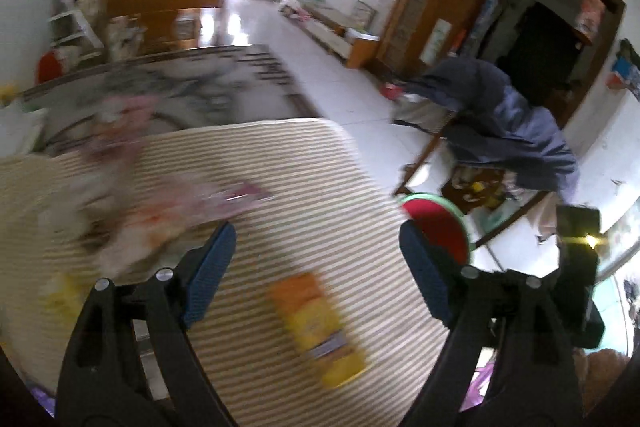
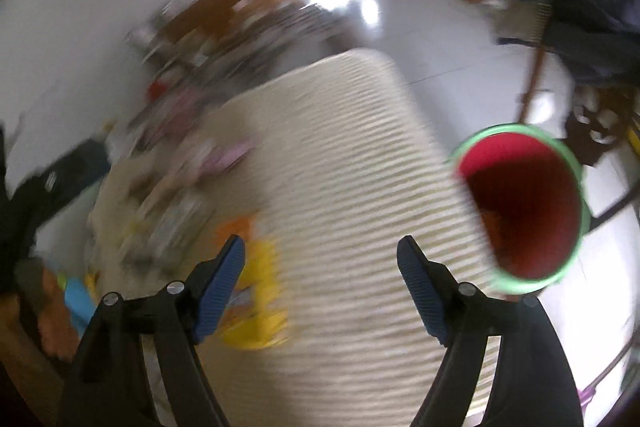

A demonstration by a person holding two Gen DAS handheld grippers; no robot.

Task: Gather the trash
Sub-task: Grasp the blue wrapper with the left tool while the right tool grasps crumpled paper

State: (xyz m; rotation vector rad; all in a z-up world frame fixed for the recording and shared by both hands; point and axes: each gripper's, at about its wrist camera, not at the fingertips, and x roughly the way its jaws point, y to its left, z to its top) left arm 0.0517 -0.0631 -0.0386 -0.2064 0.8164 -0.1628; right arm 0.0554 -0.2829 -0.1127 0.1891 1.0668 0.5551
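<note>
On the striped mat [image 1: 304, 163], the yellow-orange snack packet [image 1: 316, 327] lies between the left gripper [image 1: 316, 259]'s 2 wide-open, empty fingers — its long axis running away from them — while the right gripper [image 2: 320, 259], also open and empty, has it off to its left.

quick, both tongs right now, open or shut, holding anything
left tongs: open, nothing between the pads, over the striped mat.
right tongs: open, empty, red bin off to their right.
</note>
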